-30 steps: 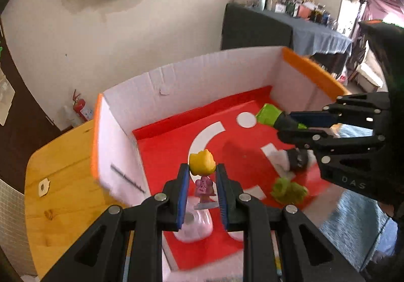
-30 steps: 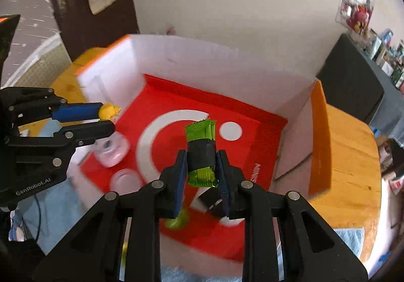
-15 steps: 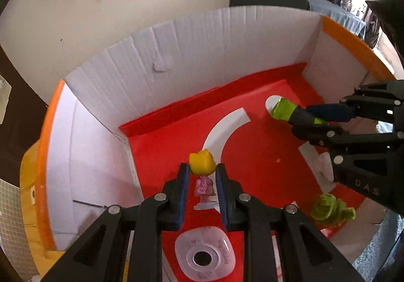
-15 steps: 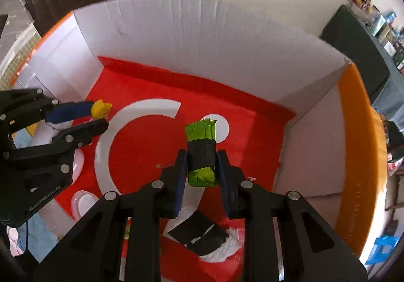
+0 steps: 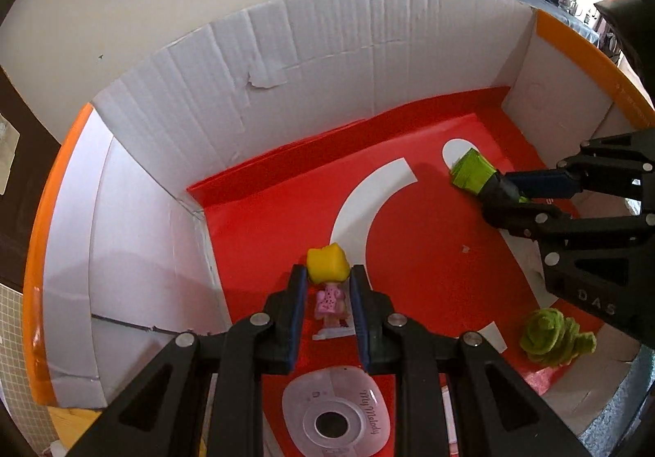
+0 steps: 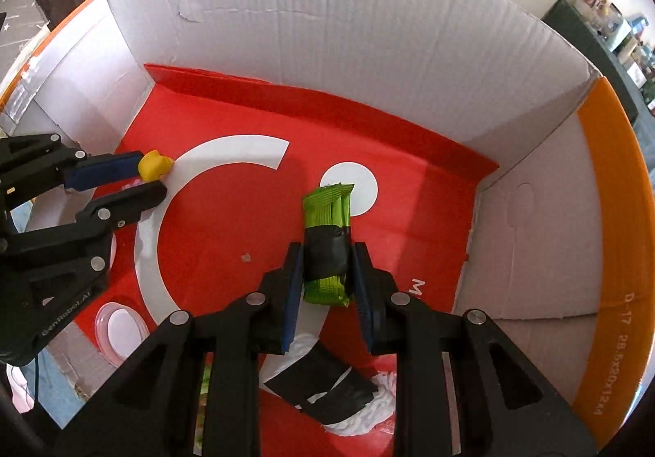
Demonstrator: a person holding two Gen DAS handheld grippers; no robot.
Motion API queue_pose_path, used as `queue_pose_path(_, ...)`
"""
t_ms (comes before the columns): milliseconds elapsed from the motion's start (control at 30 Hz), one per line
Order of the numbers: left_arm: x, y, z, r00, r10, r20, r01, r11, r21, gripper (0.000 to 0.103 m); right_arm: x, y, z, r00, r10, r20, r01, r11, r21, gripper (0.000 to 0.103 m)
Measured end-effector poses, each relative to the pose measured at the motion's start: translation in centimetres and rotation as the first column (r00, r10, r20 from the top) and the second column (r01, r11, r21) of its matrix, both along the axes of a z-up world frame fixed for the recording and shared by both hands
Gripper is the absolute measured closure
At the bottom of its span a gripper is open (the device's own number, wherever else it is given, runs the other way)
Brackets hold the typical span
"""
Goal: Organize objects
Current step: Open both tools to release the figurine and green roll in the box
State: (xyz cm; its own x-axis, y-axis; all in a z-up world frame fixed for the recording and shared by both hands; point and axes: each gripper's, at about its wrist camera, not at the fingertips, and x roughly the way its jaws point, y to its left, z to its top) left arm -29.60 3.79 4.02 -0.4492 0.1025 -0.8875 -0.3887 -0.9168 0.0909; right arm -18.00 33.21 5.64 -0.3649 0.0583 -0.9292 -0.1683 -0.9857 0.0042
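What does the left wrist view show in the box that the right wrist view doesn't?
Left wrist only: the fuzzy green toy and the My Melody lid. Right wrist only: a black packet on white stuff. Both: the box, the left gripper shut on the yellow-haired figure, and the right gripper shut on the green packet.

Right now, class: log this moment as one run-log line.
left gripper: shut on yellow-haired figurine | right gripper: shut on green snack packet | both over cardboard box

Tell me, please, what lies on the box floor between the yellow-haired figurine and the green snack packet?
Only bare red-and-white box floor, as the right wrist view shows.
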Motion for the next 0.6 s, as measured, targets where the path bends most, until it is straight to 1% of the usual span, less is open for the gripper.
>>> queue_pose_path(500, 1.0, -1.8, 0.4, 1.000, 0.012, -0.001, -0.012, 1.000, 0.012, 0.080, 2.8, 0.2, 0.8, 1.000, -0.003, -0.002, 0.003, 1.000, 0.020, 0.080)
queue_pose_path(600, 1.4, -2.2, 0.5, 1.000, 0.014, -0.004, -0.014, 1.000, 0.021, 0.075, 3.4, 0.5, 1.0, 1.000, -0.010, -0.002, 0.010, 1.000, 0.020, 0.080)
